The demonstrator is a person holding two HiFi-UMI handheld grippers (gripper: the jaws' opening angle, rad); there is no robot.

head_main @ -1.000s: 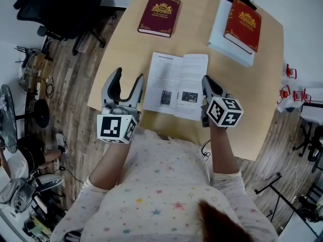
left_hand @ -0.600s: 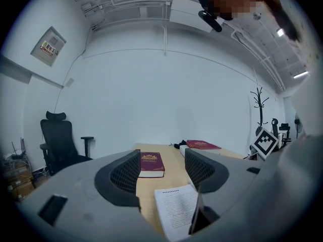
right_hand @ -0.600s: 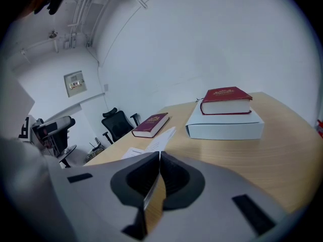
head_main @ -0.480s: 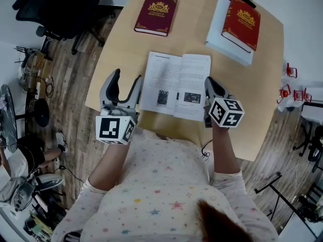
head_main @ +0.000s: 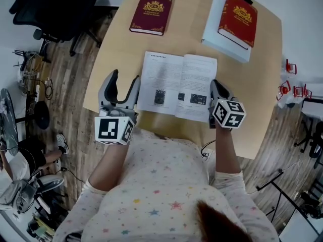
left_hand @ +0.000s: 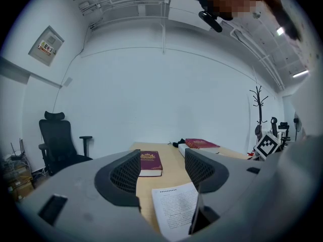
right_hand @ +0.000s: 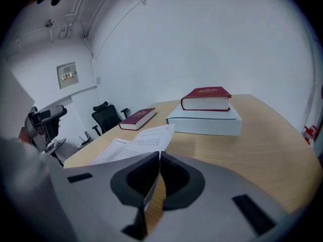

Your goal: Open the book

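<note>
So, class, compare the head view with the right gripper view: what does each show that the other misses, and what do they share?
Only the head view: the left gripper, jaws apart with nothing between them, the person's star-patterned top and the wood floor.
Only the right gripper view: how the right gripper stands, jaws closed on a thin page edge of the open book, and a wall panel.
Both: the open book, the maroon book, and the red book on a white box, all on the table.

The book [head_main: 176, 86] has matt white paper pages; the table [head_main: 252, 92] is smooth pale wood (slightly satiny).
</note>
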